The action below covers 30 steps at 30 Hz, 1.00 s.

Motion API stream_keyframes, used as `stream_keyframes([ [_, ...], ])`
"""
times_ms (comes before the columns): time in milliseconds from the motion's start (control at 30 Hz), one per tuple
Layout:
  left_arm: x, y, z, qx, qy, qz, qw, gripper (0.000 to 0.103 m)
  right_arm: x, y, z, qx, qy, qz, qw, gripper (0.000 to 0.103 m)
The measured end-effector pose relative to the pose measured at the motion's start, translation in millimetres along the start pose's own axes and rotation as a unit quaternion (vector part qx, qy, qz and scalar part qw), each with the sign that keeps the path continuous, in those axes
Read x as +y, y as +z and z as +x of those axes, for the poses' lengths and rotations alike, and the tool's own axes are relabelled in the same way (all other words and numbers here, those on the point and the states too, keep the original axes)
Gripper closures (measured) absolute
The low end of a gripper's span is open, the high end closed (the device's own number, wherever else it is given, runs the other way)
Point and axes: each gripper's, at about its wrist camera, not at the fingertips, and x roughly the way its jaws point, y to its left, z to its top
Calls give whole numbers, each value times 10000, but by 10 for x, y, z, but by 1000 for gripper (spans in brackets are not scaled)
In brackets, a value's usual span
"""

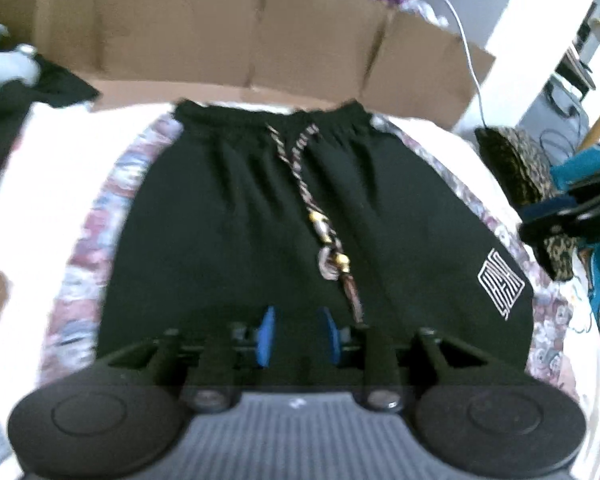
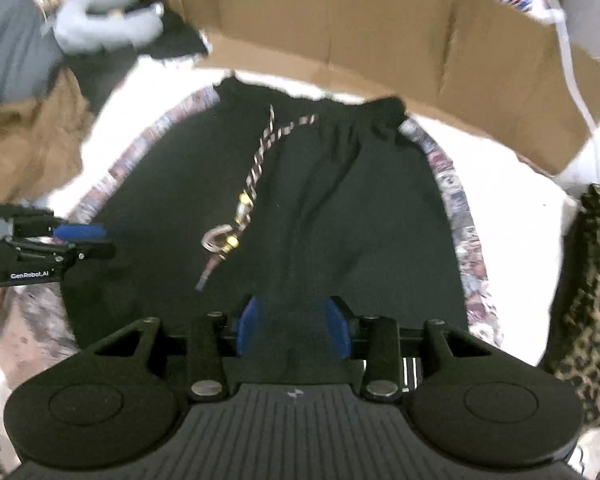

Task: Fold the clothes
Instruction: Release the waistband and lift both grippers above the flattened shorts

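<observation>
Shorts (image 1: 236, 216) of black cloth lie flat and spread on a white surface, waistband away from both cameras and a striped patterned band down each side. The braided drawstring (image 1: 324, 236) runs from the waistband down the middle and ends in a knot with gold beads.

The left tool (image 1: 296, 334) points steeply down over the near part of the shorts, its blue fingers (image 1: 266, 334) standing apart with only black cloth seen behind the gap; nothing is pinched. The right tool (image 2: 292, 330) hangs likewise over the near hem, tilted down, its blue fingers (image 2: 249, 328) spread wider; cloth shows between them, but whether the pads press it I cannot tell. In the right wrist view the left tool sits at the left edge of the shorts, beside the patterned band.

A cardboard box (image 1: 228, 36) walls off the far side just past the waistband. A leopard-print cloth (image 2: 592, 300) lies along the right edge, brown fabric (image 2: 24, 148) and a grey bundle (image 2: 104, 24) at the far left. White surface (image 2: 516, 200) stays bare between the shorts and the leopard print, and along the left side too.
</observation>
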Motion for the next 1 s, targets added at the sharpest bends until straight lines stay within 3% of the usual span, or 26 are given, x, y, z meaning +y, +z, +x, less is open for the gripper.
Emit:
stream_keyframes([
  [233,237,-194,-638,-10,514,-440,9977,67,-20,-363,-654,-616,61,244,9978,47],
  [567,678,-766,-1164,-18,1278,-949,9873,65,92,-984,-691,-663,295,395,9966,47],
  [833,1036,-1149,-1139,314,1708,-1096,9787,68,155,-1289,-562,-572,368,399,9969,47],
  [1000,1153,-1342,-1056,420,1864,-1152,9748,71,218,-1411,-479,-616,464,74,9970,47],
])
